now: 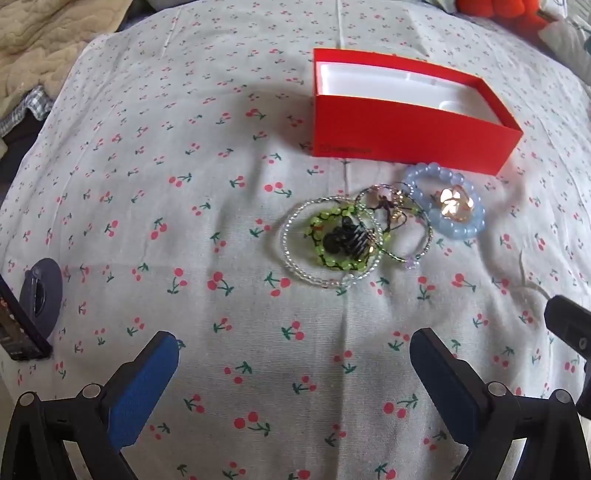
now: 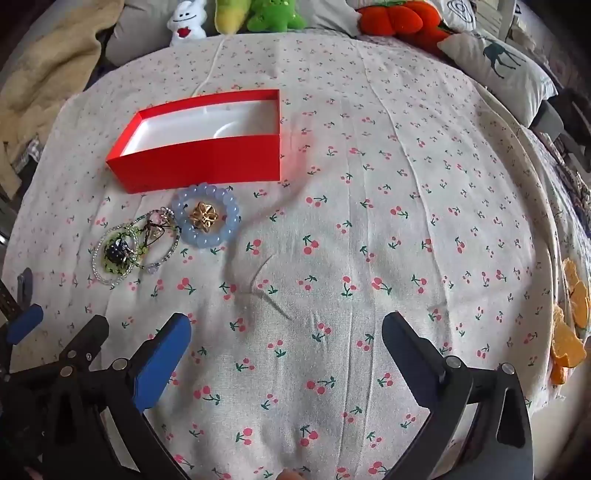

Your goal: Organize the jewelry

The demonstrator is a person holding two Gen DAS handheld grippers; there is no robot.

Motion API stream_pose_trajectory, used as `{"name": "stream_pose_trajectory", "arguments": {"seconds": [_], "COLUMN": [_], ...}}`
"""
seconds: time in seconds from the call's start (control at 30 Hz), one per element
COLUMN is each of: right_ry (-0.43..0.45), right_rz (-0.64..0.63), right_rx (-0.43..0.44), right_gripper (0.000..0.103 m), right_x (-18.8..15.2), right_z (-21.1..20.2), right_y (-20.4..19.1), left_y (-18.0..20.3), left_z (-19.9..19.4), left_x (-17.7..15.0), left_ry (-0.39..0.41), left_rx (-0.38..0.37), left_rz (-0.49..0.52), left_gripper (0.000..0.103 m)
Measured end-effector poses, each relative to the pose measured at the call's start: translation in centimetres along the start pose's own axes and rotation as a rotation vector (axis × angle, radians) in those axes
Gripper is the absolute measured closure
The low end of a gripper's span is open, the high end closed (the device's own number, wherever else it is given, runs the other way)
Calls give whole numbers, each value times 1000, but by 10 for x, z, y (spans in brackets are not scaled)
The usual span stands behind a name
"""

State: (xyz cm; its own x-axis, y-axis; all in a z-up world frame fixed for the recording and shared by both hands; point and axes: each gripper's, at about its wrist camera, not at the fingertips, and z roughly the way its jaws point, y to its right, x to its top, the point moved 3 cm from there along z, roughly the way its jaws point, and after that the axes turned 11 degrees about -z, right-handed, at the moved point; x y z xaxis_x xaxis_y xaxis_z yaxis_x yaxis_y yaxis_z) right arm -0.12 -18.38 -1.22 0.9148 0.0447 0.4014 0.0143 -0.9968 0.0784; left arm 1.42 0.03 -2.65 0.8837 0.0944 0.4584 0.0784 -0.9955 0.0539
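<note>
An open red box (image 1: 402, 138) (image 2: 207, 162) with a white lining sits on the cherry-print cloth. Just in front of it lies a heap of jewelry: a pale blue bead bracelet (image 1: 463, 229) (image 2: 229, 230) around a gold flower piece (image 1: 455, 205) (image 2: 204, 217), a green bead bracelet (image 1: 317, 243) (image 2: 110, 267), a clear bead bracelet (image 1: 291, 254) (image 2: 96, 264) and a dark clip (image 1: 351, 240) (image 2: 117, 251). My left gripper (image 1: 293, 349) hangs open, short of the heap. My right gripper (image 2: 286, 326) is open too, with the heap off to its left. Nothing is between either pair of fingers.
The cherry-print cloth (image 2: 369, 236) covers a bed. Plush toys (image 2: 269, 14) and a deer-print pillow (image 2: 498, 70) line the far edge. A beige blanket (image 1: 40, 51) lies at the back left. A dark round object (image 1: 42, 295) rests at the left edge. Orange pieces (image 2: 569, 332) lie at the right.
</note>
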Motion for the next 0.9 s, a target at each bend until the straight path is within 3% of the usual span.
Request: {"name": "stream_pose_trajectory", "arguments": {"seconds": [0.27, 0.3, 0.9], "right_ry": [6, 5, 2], "right_rz": [-33, -34, -57], "right_rx": [-33, -33, -37], "right_gripper": [0, 0, 0], "right_x": [1, 1, 2], "right_z": [-2, -2, 1], "right_y": [-6, -6, -12], "left_y": [-20, -19, -15], "left_z": [2, 0, -2], "left_x": [13, 7, 6], "left_ry": [-22, 5, 19], "left_rx": [-21, 8, 7], "left_rz": [-28, -43, -44], "left_gripper": [0, 0, 0]}}
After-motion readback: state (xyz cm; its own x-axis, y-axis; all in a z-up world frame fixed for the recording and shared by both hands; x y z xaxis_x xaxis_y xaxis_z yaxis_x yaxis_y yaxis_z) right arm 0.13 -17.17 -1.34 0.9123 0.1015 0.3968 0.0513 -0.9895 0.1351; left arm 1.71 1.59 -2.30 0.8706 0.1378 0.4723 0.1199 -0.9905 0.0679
